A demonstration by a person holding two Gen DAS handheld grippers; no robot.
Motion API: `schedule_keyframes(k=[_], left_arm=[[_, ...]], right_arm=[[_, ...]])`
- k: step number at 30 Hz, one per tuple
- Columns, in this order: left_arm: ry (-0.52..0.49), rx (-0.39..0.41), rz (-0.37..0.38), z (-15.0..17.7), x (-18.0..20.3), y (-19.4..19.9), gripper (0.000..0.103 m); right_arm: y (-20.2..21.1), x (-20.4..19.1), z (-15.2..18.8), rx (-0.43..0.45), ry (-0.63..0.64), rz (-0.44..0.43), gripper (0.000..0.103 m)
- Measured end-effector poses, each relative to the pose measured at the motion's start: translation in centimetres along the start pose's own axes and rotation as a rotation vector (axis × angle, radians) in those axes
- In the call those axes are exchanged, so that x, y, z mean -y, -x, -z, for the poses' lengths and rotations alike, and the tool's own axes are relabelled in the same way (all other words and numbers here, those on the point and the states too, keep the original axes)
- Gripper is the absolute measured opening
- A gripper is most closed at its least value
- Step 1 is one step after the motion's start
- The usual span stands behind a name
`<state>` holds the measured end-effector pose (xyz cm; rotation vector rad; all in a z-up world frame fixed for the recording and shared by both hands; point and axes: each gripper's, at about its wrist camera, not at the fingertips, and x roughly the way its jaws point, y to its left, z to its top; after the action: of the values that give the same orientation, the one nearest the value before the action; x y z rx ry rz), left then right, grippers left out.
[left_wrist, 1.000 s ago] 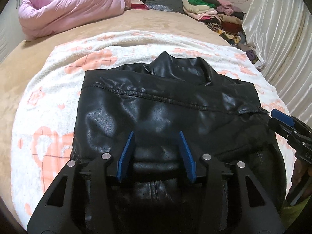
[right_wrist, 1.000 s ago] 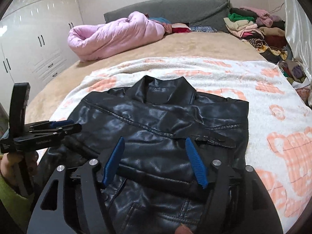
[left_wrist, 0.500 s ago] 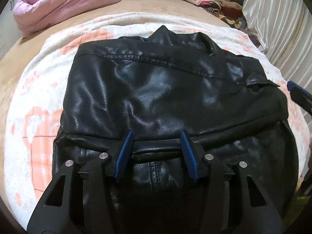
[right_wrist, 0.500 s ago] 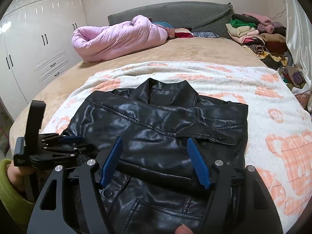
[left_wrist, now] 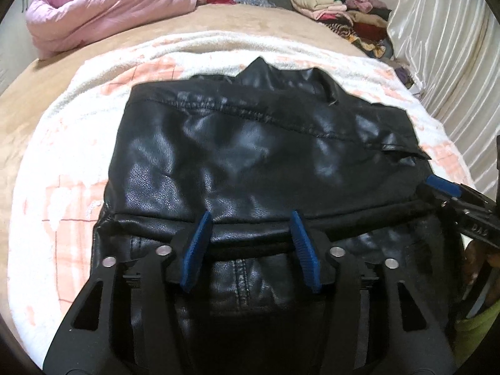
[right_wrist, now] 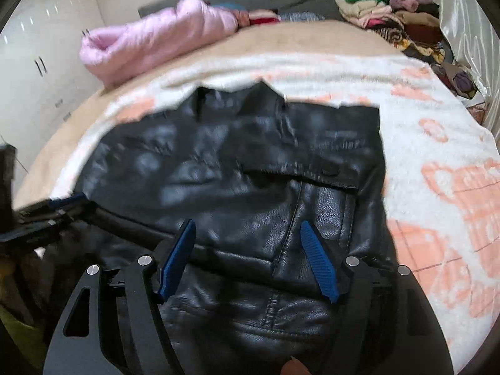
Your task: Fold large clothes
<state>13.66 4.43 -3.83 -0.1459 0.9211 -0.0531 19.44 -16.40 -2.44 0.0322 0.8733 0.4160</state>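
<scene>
A black leather jacket (left_wrist: pixel 250 162) lies flat, back up and collar away from me, on a white blanket with orange print (left_wrist: pixel 62 168). It also fills the right wrist view (right_wrist: pixel 250 187). My left gripper (left_wrist: pixel 251 218) is open, its blue pads just over a horizontal fold near the jacket's lower part. My right gripper (right_wrist: pixel 248 228) is open over the jacket's right side, above a seam and pocket flap. Each gripper shows in the other's view: the right one at the jacket's right edge (left_wrist: pixel 443 187), the left one at its left edge (right_wrist: pixel 62 203).
The blanket covers a tan bed (left_wrist: pixel 218 22). A pink quilt (left_wrist: pixel 103 3) lies bunched at the far left. A pile of folded clothes (left_wrist: pixel 337 6) sits at the far right, by a shiny white curtain (left_wrist: pixel 443 62). White wardrobes (right_wrist: pixel 40 47) stand at the left.
Both grippers have stayed open. The right gripper has swung down and toward the jacket's right side. The left view has pulled back a little from the jacket.
</scene>
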Motion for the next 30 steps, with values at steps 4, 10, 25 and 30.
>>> schedule_keyframes(k=[4, 10, 25, 30], left_arm=[[-0.001, 0.022, -0.004, -0.2, 0.4, 1.6, 0.061], [0.011, 0.061, 0.006, -0.6, 0.9, 3.9, 0.094], [0.028, 0.128, 0.033, 0.0, 1.4, 8.6, 0.094], [0.028, 0.139, 0.023, 0.8, 1.3, 9.7, 0.094]], right_arm=[[2.6, -0.3, -0.1, 0.054, -0.006, -0.020, 0.088], [5.7, -0.5, 0.3, 0.115, -0.008, -0.017, 0.097], [9.8, -2.5, 0.5, 0.175, 0.016, -0.028, 0.098], [11.2, -3.1, 1.1, 0.194, 0.025, -0.033, 0.098]])
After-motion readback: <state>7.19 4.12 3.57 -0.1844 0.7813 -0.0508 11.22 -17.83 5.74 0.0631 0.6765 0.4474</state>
